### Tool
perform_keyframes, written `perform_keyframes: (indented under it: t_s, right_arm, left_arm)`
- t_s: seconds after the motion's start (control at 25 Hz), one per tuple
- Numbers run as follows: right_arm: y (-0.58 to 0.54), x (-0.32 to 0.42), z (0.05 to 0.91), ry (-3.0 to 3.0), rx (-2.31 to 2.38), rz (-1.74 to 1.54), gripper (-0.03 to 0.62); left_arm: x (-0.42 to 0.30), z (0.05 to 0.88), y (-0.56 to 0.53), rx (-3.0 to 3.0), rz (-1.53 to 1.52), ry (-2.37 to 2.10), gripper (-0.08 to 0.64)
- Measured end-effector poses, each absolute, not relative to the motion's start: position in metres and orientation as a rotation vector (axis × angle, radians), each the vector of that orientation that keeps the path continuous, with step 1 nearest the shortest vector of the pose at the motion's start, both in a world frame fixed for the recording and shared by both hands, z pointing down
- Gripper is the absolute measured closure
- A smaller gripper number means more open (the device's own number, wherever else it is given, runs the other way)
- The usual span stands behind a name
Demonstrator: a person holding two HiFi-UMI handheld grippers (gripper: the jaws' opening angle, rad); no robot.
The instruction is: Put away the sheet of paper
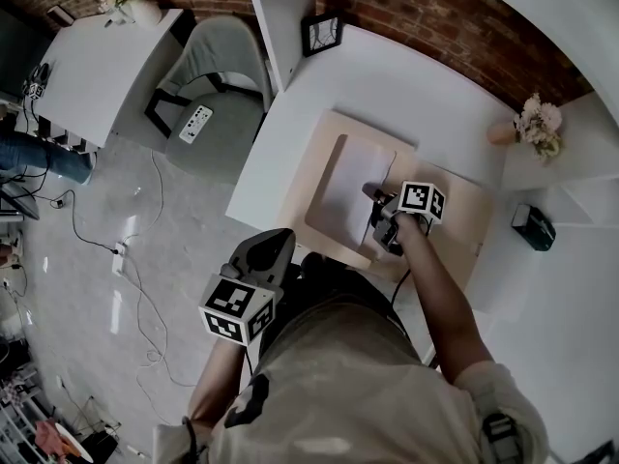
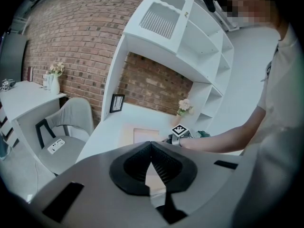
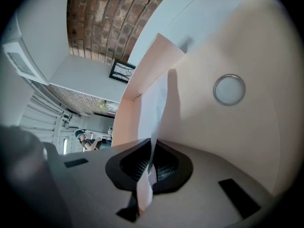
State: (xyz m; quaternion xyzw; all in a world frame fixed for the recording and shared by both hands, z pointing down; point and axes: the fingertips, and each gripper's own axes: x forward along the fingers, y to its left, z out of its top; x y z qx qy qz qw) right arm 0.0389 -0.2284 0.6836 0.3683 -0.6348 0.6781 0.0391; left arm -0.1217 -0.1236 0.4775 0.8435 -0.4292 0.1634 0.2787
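A white sheet of paper (image 1: 353, 182) lies partly inside an open beige folder (image 1: 455, 220) on the white desk (image 1: 406, 85). My right gripper (image 1: 375, 201) is at the sheet's near edge. In the right gripper view the gripper (image 3: 153, 144) is shut on the sheet (image 3: 152, 118), which stands on edge against the folder (image 3: 247, 141), near its round snap button (image 3: 229, 89). My left gripper (image 1: 280, 240) hangs off the desk's near-left corner. Its jaws (image 2: 151, 144) are shut with nothing between them, and the paper (image 2: 144, 136) lies well ahead of it.
A grey chair (image 1: 218, 75) with a power strip (image 1: 196, 124) on its seat stands left of the desk. A picture frame (image 1: 321, 34) leans at the back. A flower vase (image 1: 537, 124) and a dark device (image 1: 533, 227) sit on the right. Cables (image 1: 135, 259) trail over the floor.
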Motion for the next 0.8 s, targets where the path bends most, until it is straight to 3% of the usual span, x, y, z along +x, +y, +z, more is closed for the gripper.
perform_keyframes:
  t_s: [0.8]
  right_arm:
    - [-0.2276,0.0395,0.6881,-1.912,1.244,1.949,0.566]
  left_arm:
    - [-0.1295,0.4809,-0.1276,2.287,0.422,-1.108,0.544]
